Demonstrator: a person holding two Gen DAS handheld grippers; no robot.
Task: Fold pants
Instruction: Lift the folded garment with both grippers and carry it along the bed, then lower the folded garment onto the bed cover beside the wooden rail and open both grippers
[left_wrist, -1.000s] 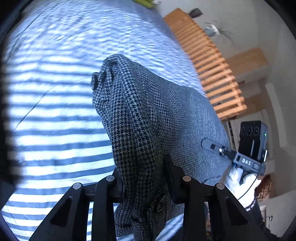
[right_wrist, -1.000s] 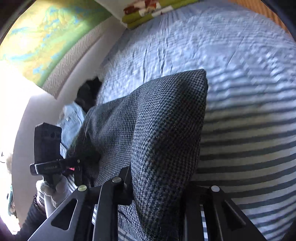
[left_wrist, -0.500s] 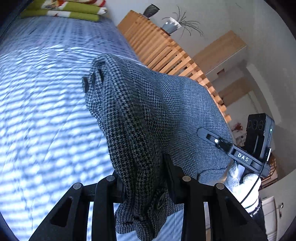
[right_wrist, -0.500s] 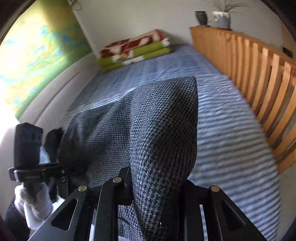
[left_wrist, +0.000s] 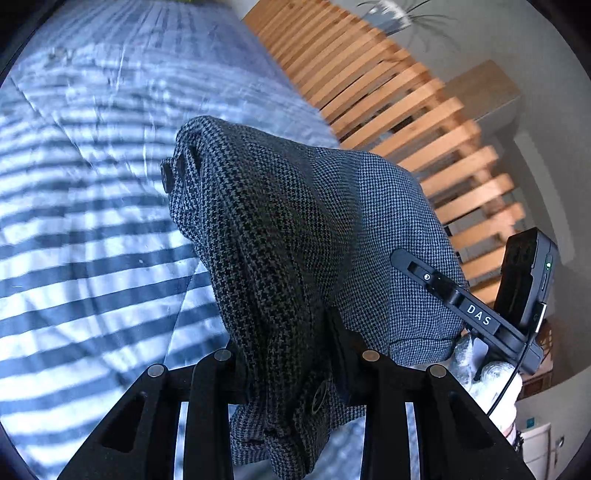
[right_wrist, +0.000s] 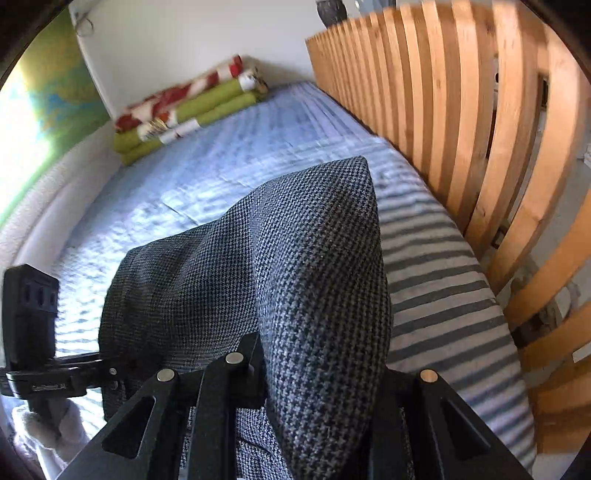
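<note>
Grey houndstooth pants (left_wrist: 280, 236) hang lifted over a striped bed. My left gripper (left_wrist: 288, 369) is shut on the waistband end, where dark buttons show at the fabric's edge. In the right wrist view the same pants (right_wrist: 317, 266) rise as a thick fold out of my right gripper (right_wrist: 317, 376), which is shut on them. The fabric spans between both grippers. Seen from the left wrist, the right gripper's body (left_wrist: 476, 314) sits at the right, held by a white-gloved hand (left_wrist: 491, 376). From the right wrist, the left gripper's body (right_wrist: 33, 332) shows at the left edge.
The blue-and-white striped bedspread (left_wrist: 92, 258) lies below the pants. A wooden slatted rail (right_wrist: 480, 129) runs along the bed's right side. Folded green and red blankets (right_wrist: 184, 107) lie at the far end by the wall. A potted plant (left_wrist: 391, 18) stands behind the rail.
Both grippers have swept across the bed with the pants held up between them. The slatted rail and the far blankets have come into view. The grips have not changed.
</note>
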